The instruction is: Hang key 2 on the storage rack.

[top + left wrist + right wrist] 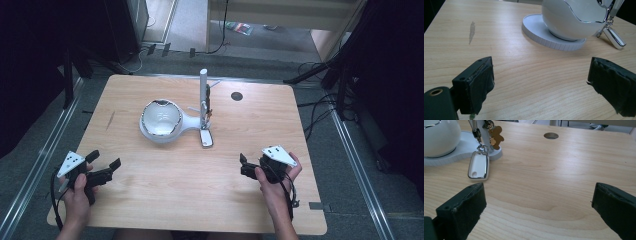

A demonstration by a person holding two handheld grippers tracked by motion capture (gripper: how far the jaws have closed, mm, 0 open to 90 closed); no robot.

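A glossy white bowl (161,118) (574,17) with a chrome rim sits on a white stand base (187,123) (536,30) at mid-table. A white post (203,92) rises from that base. A white and chrome key fob (205,138) (479,165) hangs by a chain from the post and lies on the wood, with a brown bear charm (496,136) above it. My left gripper (105,159) (540,75) is open and empty near the front left corner. My right gripper (243,165) (539,200) is open and empty at the front right, facing the fob.
The wooden table (150,200) has a round cable hole (236,96) (551,135) at the back right and a pale smear (472,30) on the left. Cables and dark stands lie on the floor around the table.
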